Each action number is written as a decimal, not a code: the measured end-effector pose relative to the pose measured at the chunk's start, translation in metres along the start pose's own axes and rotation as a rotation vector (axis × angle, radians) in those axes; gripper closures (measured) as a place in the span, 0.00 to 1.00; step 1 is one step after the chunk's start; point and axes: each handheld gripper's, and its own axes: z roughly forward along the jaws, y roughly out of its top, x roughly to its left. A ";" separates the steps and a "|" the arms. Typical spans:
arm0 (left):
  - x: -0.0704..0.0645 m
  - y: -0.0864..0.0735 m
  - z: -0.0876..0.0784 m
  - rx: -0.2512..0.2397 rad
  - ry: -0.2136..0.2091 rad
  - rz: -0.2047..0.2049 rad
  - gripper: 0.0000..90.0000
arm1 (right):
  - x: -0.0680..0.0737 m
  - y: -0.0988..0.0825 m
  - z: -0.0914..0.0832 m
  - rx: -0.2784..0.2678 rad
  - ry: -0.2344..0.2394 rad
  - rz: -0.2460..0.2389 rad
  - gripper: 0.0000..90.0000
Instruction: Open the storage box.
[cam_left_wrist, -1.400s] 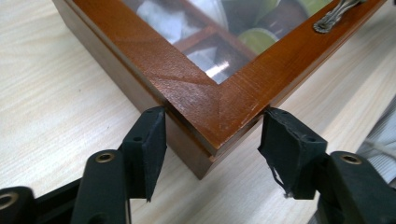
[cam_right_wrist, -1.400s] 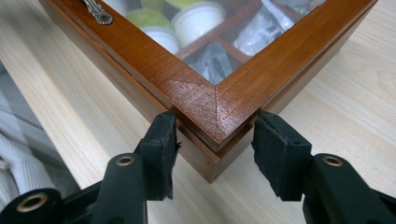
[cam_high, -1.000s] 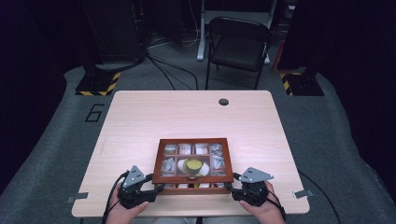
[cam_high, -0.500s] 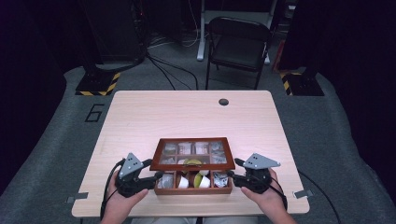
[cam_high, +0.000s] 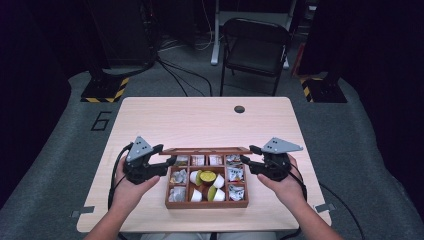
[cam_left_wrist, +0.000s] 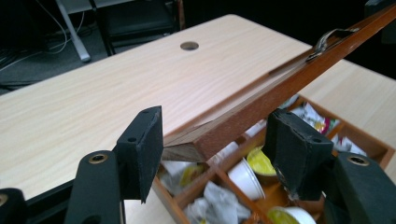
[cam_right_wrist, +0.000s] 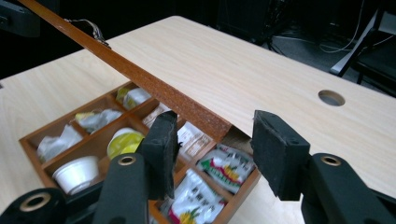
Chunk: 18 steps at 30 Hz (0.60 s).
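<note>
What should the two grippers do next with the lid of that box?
Probably keep swinging the lid up and back. Each gripper, left and right, has a front corner of it between its jaws, which have just been closing. It stands only partly raised over the box, with the cups and packets already showing beneath.

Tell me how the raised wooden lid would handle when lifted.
The lid looks like solid wood, so it is probably stiff; its raised edge shows no sag. Its glossy finish suggests it could slip in a narrow grip. It appears thin, so likely fairly light.
</note>
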 end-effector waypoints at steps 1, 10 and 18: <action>0.000 0.000 0.000 0.000 0.000 0.000 0.42 | 0.000 0.000 0.000 0.000 0.000 0.000 0.56; 0.011 0.020 0.012 -0.044 0.011 0.013 0.44 | -0.014 0.021 0.012 -0.014 -0.016 -0.004 0.59; 0.026 0.027 0.025 -0.071 0.009 -0.042 0.44 | -0.028 0.033 0.025 -0.032 -0.003 0.050 0.59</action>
